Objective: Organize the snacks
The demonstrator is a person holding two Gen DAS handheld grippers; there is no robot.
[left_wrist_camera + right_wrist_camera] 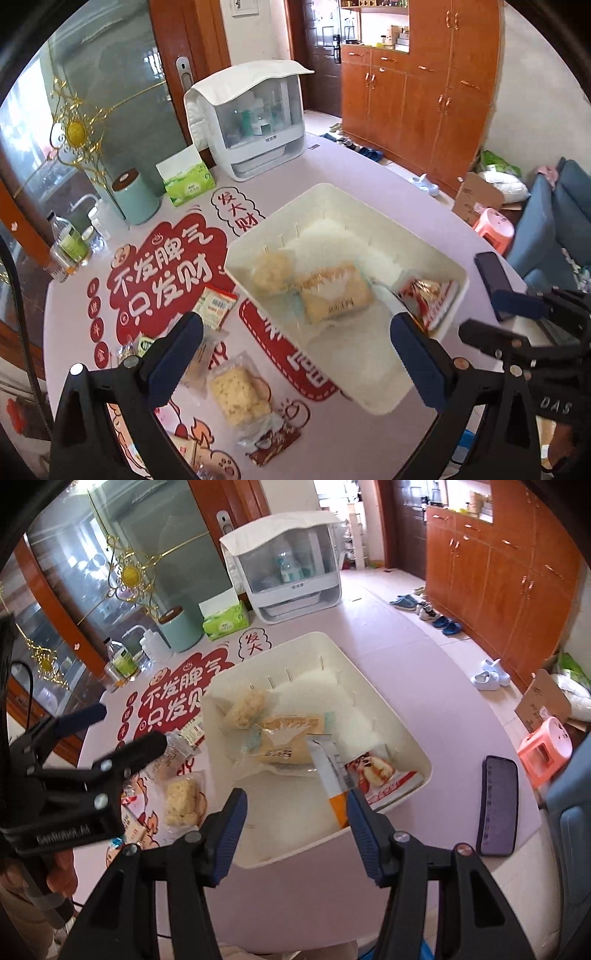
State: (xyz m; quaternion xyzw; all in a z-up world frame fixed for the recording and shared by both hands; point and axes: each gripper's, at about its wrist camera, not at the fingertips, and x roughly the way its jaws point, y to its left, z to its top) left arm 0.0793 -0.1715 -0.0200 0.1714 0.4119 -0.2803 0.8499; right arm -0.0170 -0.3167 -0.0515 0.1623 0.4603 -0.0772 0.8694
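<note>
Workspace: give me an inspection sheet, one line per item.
Surface: round table, red printed mat.
Job's things: white bin holds four snack packs; rice-crisp pack and other packets lie outside.
Clutter: phone, tissue box, green canister, bottles.
Grippers: left gripper open, empty; right gripper open, empty.
Cables: black cable behind the left gripper.
Surroundings: wooden cabinets, shoes, pink stool.

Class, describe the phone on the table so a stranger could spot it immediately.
Start at the white bin in the middle of the table. Just outside the bin's right wall, flat on the tablecloth, lies the phone: a dark slab, the only item there that is not a snack packet.
</note>
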